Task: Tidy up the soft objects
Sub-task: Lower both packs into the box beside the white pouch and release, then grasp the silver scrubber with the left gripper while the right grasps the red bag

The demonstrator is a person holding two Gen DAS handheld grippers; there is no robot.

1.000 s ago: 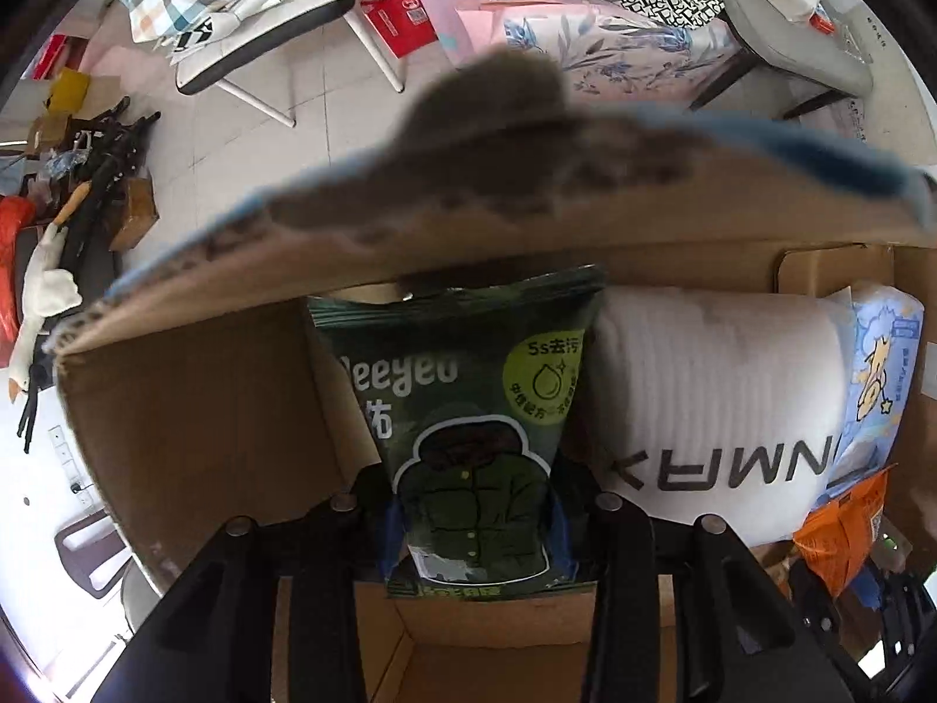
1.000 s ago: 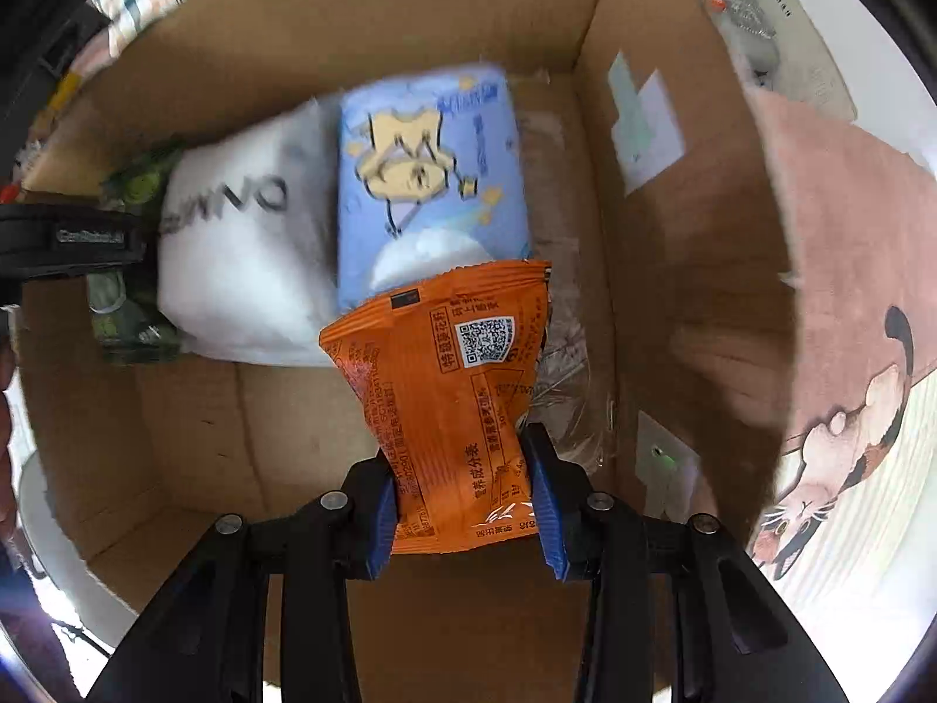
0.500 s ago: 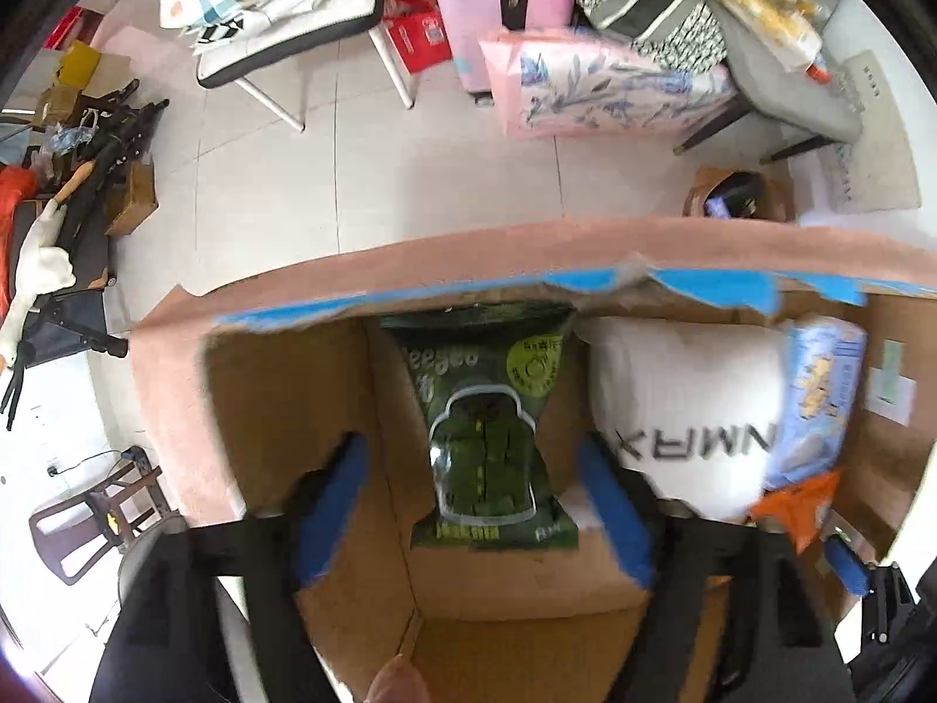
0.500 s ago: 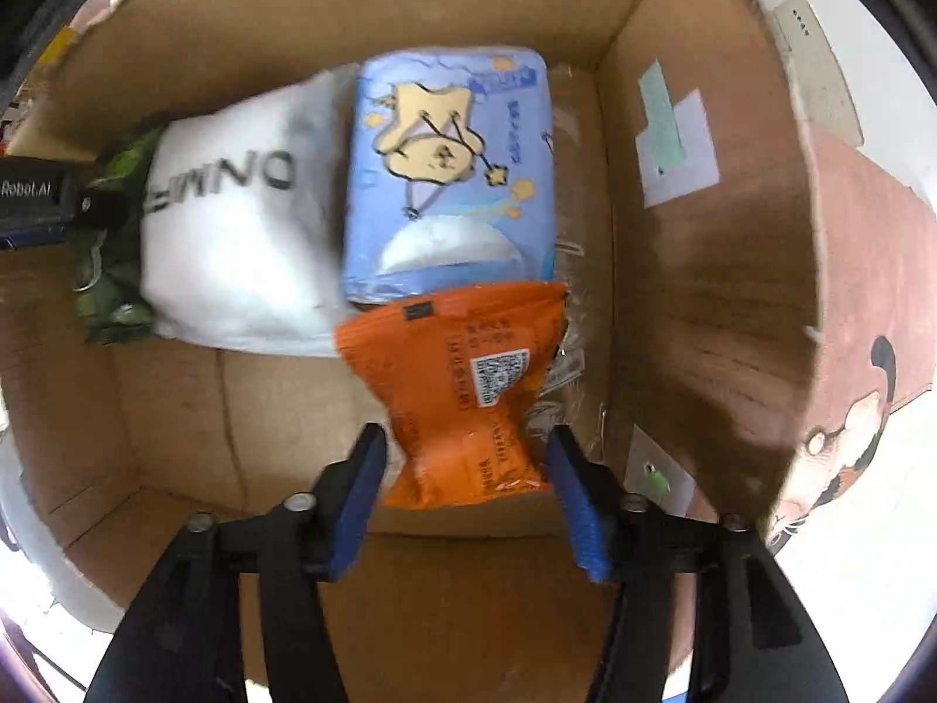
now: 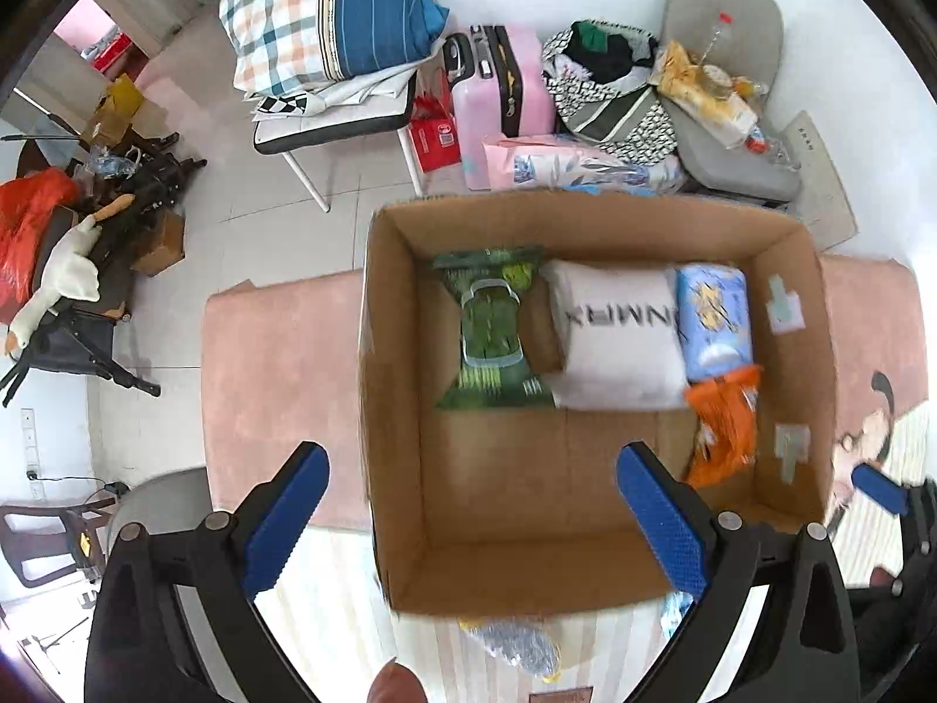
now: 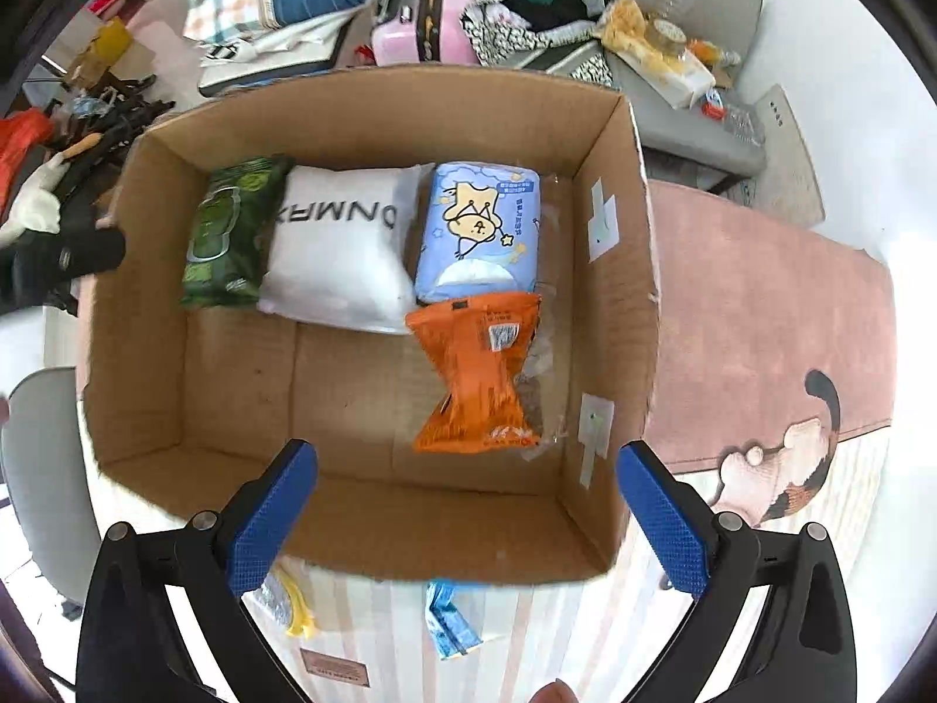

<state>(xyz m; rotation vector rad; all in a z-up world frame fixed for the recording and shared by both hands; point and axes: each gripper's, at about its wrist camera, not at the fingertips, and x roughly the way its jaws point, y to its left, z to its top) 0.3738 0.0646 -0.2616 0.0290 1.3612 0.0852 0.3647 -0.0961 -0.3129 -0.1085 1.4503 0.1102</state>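
Both tools hang above an open cardboard box (image 6: 621,304). The left tool (image 5: 474,518) and right tool (image 6: 468,512) are each empty, jaws opening wide with nothing between the blue pads. Inside the box, along the far wall from left to right, lie a green packet (image 6: 225,231), a white pillow (image 6: 339,246) and a light blue tissue pack (image 6: 477,231), each touching its neighbour. An orange packet (image 6: 477,375) lies just near of the blue pack, close to the right wall. The near half of the box floor is bare cardboard.
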